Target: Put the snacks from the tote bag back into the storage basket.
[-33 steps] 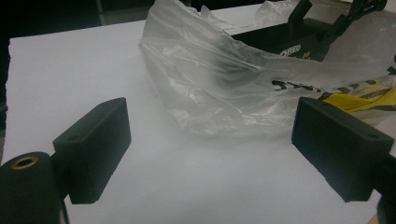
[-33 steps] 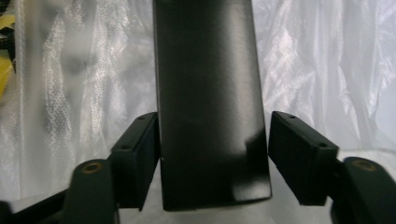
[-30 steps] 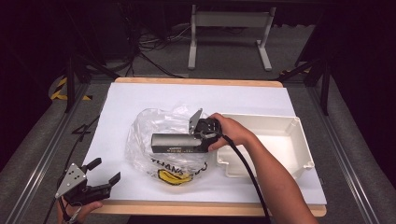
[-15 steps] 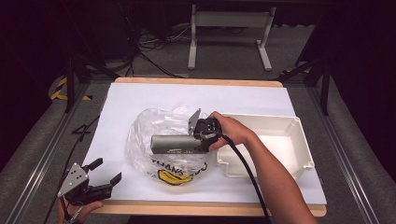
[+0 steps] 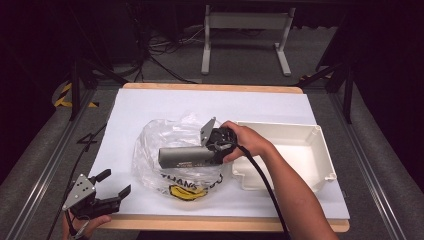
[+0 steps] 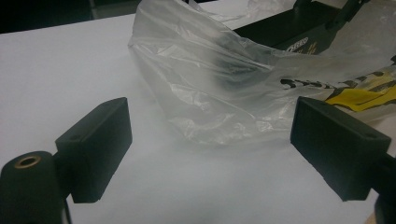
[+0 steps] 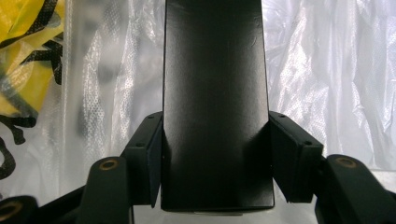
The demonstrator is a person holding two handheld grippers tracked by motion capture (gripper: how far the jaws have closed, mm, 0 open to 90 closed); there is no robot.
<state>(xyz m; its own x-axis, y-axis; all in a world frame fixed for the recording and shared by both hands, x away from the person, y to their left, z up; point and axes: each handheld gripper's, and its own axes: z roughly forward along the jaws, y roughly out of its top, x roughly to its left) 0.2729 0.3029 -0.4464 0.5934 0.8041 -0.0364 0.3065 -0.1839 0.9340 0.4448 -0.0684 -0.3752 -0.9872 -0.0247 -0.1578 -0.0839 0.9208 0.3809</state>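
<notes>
Long black rectangular box [image 5: 184, 157] lies level over the crumpled clear plastic bag with yellow-black print [image 5: 165, 150], mid worktop [image 5: 150, 102], white-covered. Bag sprawls left of the shallow white plastic tray [image 5: 300, 150], its right edge at the tray's left wall. Back strip and left side of the worktop are open; front edge close to the bag. Right tool [image 7: 215, 163] pinches the box's near end, pads on both sides. Left tool [image 6: 210, 154], jaws spread wide, nothing between them, sits at the front-left corner short of the bag.

Paper-covered table [image 5: 150, 102]: plastic bag [image 5: 165, 145], tray [image 5: 300, 150]
</notes>
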